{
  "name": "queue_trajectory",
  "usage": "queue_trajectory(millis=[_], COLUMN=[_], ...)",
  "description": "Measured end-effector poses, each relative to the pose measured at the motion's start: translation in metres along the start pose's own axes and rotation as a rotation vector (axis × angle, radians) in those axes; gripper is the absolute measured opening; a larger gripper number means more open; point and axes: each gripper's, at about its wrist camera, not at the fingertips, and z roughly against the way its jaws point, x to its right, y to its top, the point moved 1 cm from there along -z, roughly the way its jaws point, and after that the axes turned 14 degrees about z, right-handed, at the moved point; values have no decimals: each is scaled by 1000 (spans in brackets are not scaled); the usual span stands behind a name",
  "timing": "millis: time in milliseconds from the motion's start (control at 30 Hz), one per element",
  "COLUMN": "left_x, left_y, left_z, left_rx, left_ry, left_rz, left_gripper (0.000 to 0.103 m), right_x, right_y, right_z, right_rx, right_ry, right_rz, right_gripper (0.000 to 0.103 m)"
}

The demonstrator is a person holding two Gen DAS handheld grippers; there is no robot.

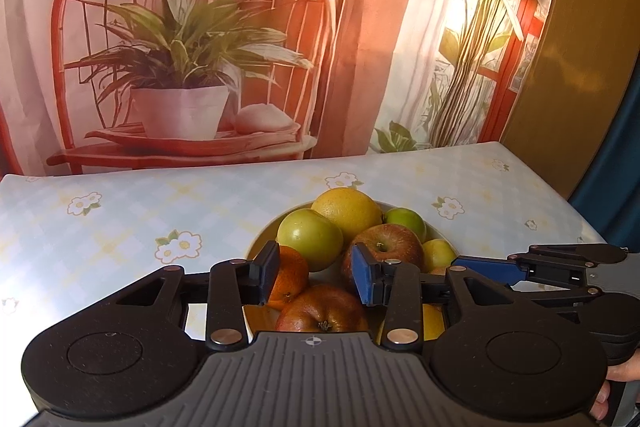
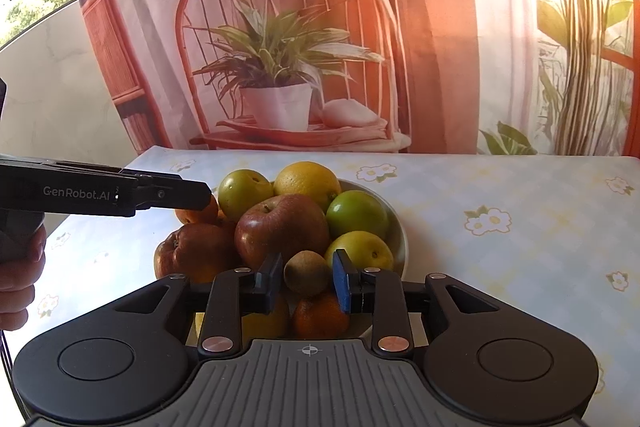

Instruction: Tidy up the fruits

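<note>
**Key relation.** The kiwi (image 2: 306,269) sits on the near side of the fruit heap in the white bowl (image 2: 394,227), straight ahead of and below the right gripper (image 2: 306,279). In the right wrist view it is framed between the two pads, with a thin sliver of clearance on each side. It looks to lie a little beyond the fingertips, not between them (a judgement from its apparent size). Its outline reads nearly round, so its long axis cannot be determined. It rests against a red apple (image 2: 280,227) on its left, a yellow-green apple (image 2: 360,251) on its right and a mandarin (image 2: 320,315) below.

**Grippers.** The right jaws stand narrowly apart and grasp nothing. The left gripper (image 1: 316,275) is released somewhat wider and is also empty. It hovers over the opposite side of the bowl, with a green apple (image 1: 310,239) and another red apple (image 1: 322,311) ahead of it. The right hand is judged the nearer to the kiwi, so it is the likely hand for that fruit. Its jaws would need to spread before closing.

**Risk.** The fruit is piled loosely, so lifting one piece may let its neighbours roll.

**Surface and room.** The table (image 2: 480,187) carries a glossy pale check cloth with white flowers. No second container is in view. Behind hangs a printed backdrop (image 2: 440,27) showing a chair and a potted plant.
</note>
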Motion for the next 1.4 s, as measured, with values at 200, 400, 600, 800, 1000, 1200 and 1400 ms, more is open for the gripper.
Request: queue_trajectory(millis=[200,400,600,800,1000,1200,1400], left_x=[-1,-4,-9,-11,-3,12,27], left_y=[1,1,7,12,8,-5,-20], left_z=[-1,10,39,81,131,179,220], left_rx=[-12,9,80,163,244,287,301], left_ry=[11,24,46,64,107,145,171], left_rz=[12,35,72,98,91,48,50], left_gripper=[51,56,73,88,94,97,98], right_x=[-7,-10,-14,-22,-26,-39,-56], right_y=[2,6,13,24,32,39,46], right_z=[2,15,38,70,106,157,192], right_rx=[-4,12,38,72,58,113,133], right_ry=[-4,-45,-99,-203,-241,-255,-250], right_rz=[15,31,31,53,-29,-59,-50], right_gripper=[33,50,86,102,102,103,102])
